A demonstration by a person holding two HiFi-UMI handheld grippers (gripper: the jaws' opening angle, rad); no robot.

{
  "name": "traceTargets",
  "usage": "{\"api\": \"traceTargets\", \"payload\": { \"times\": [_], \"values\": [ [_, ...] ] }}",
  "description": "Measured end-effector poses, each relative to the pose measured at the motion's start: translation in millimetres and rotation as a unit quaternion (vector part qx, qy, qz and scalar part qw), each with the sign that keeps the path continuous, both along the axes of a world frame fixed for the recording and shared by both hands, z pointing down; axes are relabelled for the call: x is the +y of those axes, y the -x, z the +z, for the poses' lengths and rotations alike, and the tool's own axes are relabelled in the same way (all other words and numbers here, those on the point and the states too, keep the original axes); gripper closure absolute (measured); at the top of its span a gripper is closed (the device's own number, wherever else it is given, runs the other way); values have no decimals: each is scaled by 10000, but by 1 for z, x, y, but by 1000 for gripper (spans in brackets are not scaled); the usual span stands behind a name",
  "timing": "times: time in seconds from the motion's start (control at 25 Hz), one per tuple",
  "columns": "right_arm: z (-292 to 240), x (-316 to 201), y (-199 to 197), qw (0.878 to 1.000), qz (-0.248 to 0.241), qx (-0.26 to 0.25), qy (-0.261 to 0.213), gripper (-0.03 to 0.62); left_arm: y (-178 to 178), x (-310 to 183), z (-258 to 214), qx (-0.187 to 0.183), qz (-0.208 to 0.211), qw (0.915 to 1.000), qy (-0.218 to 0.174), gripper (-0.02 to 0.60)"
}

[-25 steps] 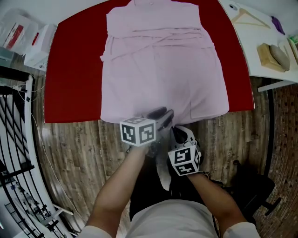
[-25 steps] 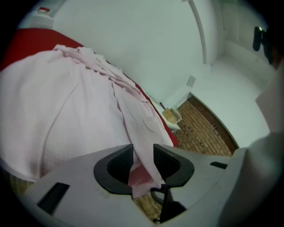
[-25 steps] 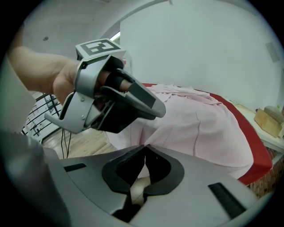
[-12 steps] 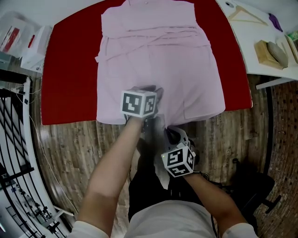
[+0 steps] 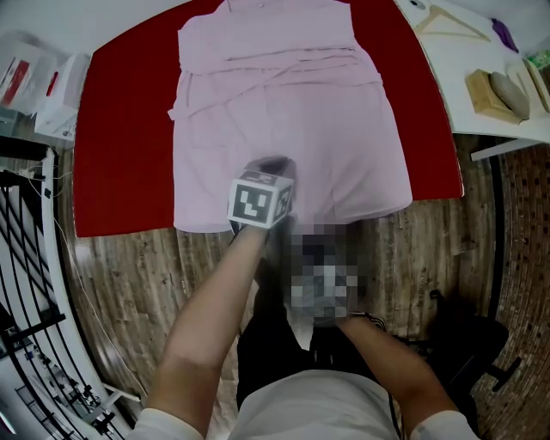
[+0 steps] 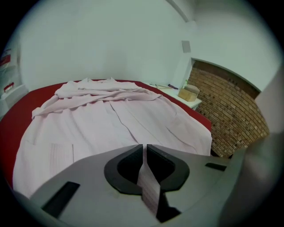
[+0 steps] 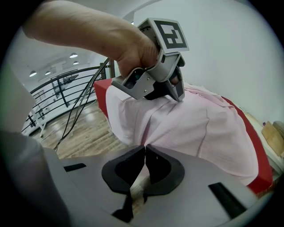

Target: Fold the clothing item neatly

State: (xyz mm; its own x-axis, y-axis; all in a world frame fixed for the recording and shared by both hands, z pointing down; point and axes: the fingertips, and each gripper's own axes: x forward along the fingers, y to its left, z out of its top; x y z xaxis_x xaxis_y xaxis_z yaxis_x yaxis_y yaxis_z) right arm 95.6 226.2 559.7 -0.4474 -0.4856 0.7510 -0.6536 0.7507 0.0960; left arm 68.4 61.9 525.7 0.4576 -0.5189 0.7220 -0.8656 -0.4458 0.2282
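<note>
No text can be read, seemingly.

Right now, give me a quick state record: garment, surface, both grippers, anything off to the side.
garment: pink shirt, spread flat, folds across its upper part, near hem at the table edge
surface: red table
left gripper: over the near hem; jaws have just been closing, now shut on a strip of the shirt's fabric
right gripper: off the table's near side, shut on the shirt's near edge
side: wooden hanger on a white table
</note>
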Motion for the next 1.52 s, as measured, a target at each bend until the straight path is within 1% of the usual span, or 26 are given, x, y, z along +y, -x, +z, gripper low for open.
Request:
{"api": "traceTargets", "payload": {
  "times": [0.12, 0.2, 0.24, 0.28, 0.48, 0.56, 0.64, 0.72, 0.8, 0.84, 0.88, 0.92, 0.96, 1.12, 1.2, 1.32, 1.4, 1.52],
  "values": [
    [1, 0, -1, 9999, -71, 62, -65, 574, -3, 0, 2, 188, -29, 9995, 264, 552],
    [2, 0, 0, 9999, -96, 88, -84, 574, -1, -1, 4, 165, -118, 9992, 353, 552],
    [2, 0, 0, 9999, -106, 96, -90, 574, 1, -2, 4, 133, -168, 9992, 348, 562],
    [2, 0, 1, 9998, -117, 105, -97, 574, 4, -3, 4, 122, -220, 9992, 313, 575],
    [9, -3, 1, 9997, -182, 132, -79, 574, 17, -13, -11, 247, -538, 9982, -92, 578],
    [14, -6, 2, 9997, -183, 133, -17, 574, 21, -15, -16, 338, -604, 9975, -160, 578],
    [23, -8, 2, 9997, -168, 169, 79, 574, 20, -13, -14, 466, -599, 9971, -62, 577],
    [32, -10, 0, 9993, -185, 271, 162, 574, 14, -10, -9, 564, -500, 9971, 89, 576],
    [38, -9, 0, 9987, -267, 362, 260, 572, 11, -12, -9, 631, -402, 9971, 134, 572],
    [39, -8, 0, 9984, -310, 362, 313, 571, 10, -14, -10, 656, -376, 9970, 135, 561],
    [40, -6, 0, 9983, -336, 325, 355, 545, 10, -17, -11, 677, -352, 9970, 141, 540],
    [41, -4, 0, 9983, -345, 271, 389, 487, 10, -19, -12, 690, -322, 9970, 153, 523],
    [42, -3, -1, 9983, -344, 227, 421, 462, 10, -22, -12, 689, -293, 9971, 165, 511],
    [44, 3, -2, 9979, -361, 217, 501, 459, 8, -34, -13, 600, -180, 9978, 199, 505],
    [44, 4, -3, 9977, -382, 237, 502, 459, 5, -37, -8, 511, -116, 9980, 347, 505],
    [42, 4, -5, 9978, -376, 245, 483, 459, 3, -39, 1, 238, -41, 9981, 559, 507],
    [42, 1, -9, 9981, -341, 233, 463, 459, 5, -42, 1, 144, -57, 9985, 530, 567],
    [42, -1, -16, 9983, -276, 218, 471, 459, 10, -46, -3, 150, -152, 9988, 431, 574]
  ]
}}
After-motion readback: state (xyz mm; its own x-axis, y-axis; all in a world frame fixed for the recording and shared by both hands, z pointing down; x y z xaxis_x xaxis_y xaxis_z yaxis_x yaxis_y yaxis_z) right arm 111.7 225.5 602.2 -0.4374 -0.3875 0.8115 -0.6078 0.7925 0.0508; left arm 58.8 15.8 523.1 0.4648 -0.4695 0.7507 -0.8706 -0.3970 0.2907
